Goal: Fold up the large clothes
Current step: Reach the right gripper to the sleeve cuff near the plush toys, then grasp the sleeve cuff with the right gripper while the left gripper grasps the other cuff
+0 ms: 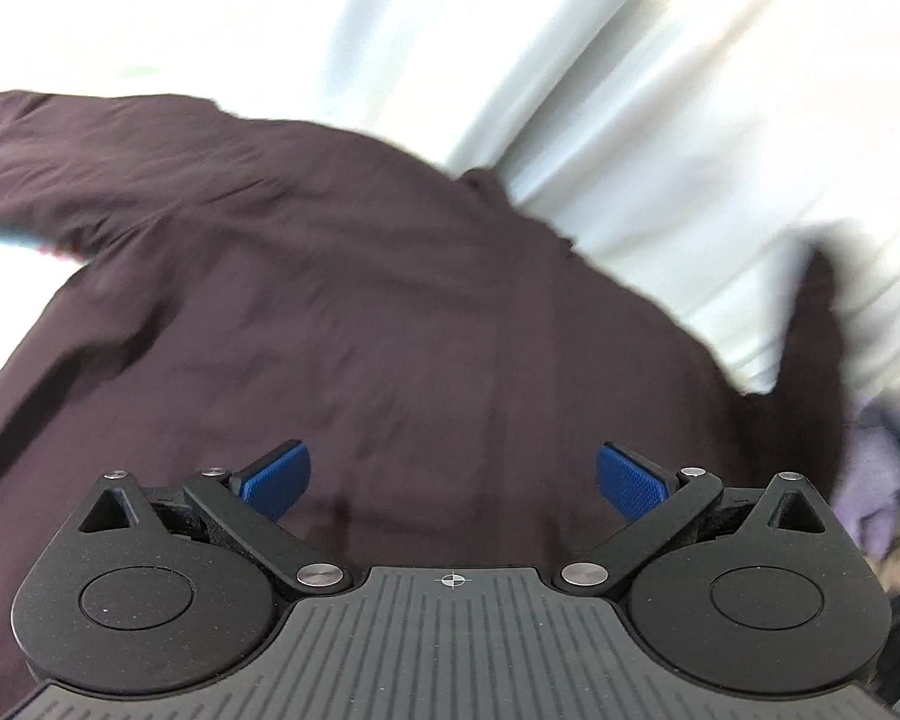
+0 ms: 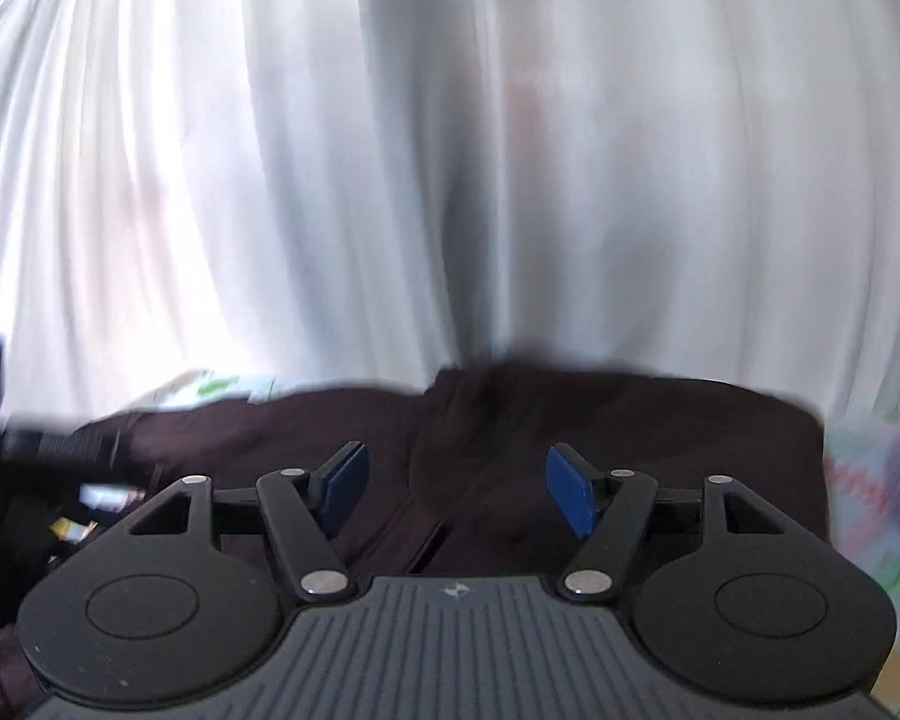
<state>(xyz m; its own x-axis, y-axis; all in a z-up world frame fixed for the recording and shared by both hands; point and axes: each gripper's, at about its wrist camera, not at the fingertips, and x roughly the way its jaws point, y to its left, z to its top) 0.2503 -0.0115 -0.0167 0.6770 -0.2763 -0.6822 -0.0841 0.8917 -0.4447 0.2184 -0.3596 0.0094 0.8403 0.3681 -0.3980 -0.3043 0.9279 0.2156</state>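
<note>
Both the left tongs (image 1: 453, 477) and right tongs (image 2: 457, 489) are spread, empty, above the dark maroon cloth garment (image 1: 342, 312); a single layer could be pinched, so the fold may be skewed.

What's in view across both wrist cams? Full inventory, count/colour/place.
garment: 1, dark maroon, spread flat below both tongs, one sleeve out to the left in the left wrist view
curtain: 1, white, hanging behind the garment
lilac cloth: 1, pale purple, crumpled at the garment's right edge
patterned sheet: 1, light with coloured print, under the garment
dark clutter: blurred, left of the garment, unidentifiable
left tongs: 1, black with blue pads, open, empty
right tongs: 1, black with blue pads, open, empty
</note>
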